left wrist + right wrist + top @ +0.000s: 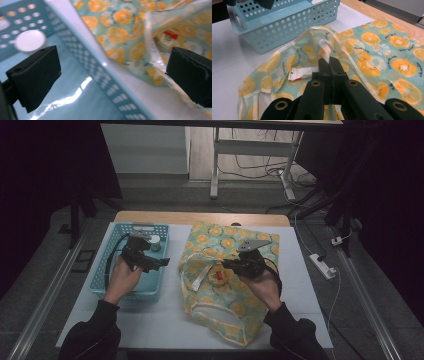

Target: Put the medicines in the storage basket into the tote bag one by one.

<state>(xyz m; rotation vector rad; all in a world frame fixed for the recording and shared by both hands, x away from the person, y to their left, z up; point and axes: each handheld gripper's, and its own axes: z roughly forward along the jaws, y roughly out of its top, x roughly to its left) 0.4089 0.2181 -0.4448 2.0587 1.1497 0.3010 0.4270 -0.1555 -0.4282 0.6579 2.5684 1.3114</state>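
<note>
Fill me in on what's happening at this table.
A person is unpacking a citrus-print bag into a blue basket. The right hand-held gripper is shut on the bag's edge, holding its mouth open, with a red-and-white packet inside. The left hand-held gripper hangs open and empty over the basket's right wall, near a white-lidded item lying in the basket.

– Report surroundings.
– I see a white table (165, 320) with a wooden far edge (200, 217). On the floor to the right lies a power strip (324, 266). Behind stands a desk frame (215, 165), with loose cables (252, 170) under it.
</note>
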